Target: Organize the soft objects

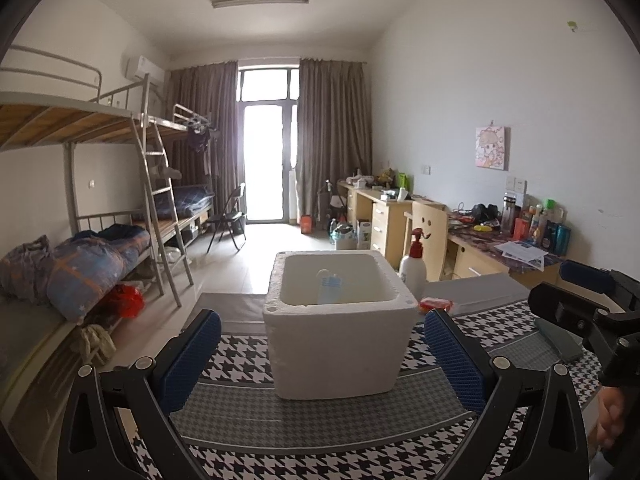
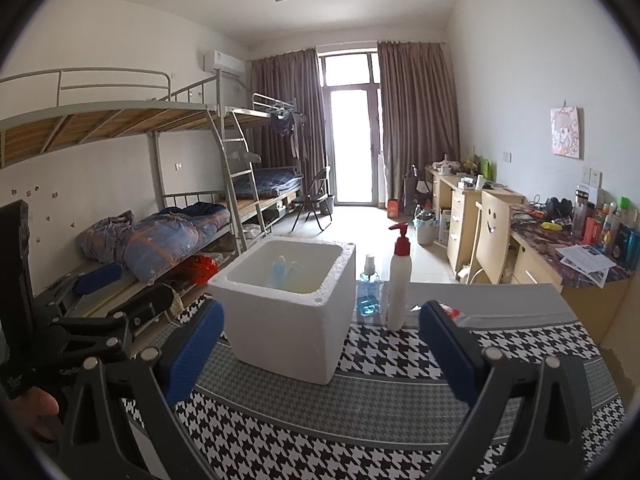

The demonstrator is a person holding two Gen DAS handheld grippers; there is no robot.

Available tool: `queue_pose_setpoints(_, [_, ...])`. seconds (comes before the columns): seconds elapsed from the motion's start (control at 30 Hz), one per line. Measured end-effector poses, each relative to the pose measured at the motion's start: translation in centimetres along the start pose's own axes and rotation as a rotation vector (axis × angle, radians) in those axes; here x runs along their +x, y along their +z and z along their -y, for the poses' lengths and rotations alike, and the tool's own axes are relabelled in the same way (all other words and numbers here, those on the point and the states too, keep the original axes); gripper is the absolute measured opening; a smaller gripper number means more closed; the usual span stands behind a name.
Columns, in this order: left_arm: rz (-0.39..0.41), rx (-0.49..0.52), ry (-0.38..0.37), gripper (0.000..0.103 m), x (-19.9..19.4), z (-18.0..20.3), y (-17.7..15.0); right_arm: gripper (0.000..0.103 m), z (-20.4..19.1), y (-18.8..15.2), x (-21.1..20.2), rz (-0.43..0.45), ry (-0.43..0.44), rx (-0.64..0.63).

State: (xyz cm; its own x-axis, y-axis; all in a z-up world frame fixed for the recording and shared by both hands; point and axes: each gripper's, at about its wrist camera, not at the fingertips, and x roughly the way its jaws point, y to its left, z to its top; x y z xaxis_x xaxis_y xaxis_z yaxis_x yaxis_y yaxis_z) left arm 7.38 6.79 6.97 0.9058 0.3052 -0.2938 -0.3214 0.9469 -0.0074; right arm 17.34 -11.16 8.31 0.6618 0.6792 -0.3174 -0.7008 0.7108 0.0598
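Left wrist view: the left claw point(image 1: 322, 354) gapes wide, empty, near the white foam box point(image 1: 340, 344) on the tabletop point(image 1: 320, 420). Right claw point(image 2: 322, 354) likewise spread, holding nothing; a white pump bottle point(image 2: 399, 280) stands right of the box.

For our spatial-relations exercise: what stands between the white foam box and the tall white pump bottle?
A small clear spray bottle of blue liquid, seen only in the right wrist view.

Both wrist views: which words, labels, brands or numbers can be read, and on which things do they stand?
None can be read.
White pump bottle: label print too blurred.
Blue spray bottle: no legible label.
Papers on the desk: print too small.
Desk bottles: labels too small.
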Motion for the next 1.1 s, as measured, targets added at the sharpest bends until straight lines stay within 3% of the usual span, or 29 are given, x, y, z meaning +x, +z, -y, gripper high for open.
queue_pose_setpoints(0.87, [0.070,-0.008,-0.023,0.102,-2.2,1.1,-2.6,0.099,-0.1,-4.0,-3.3,0.089,0.003,-0.004])
queue_pose_setpoints(1.1, [0.083,-0.009,-0.028,0.102,-2.7,1.3,-3.5,0.099,0.0,-5.1,-3.5,0.094,-0.035,0.021])
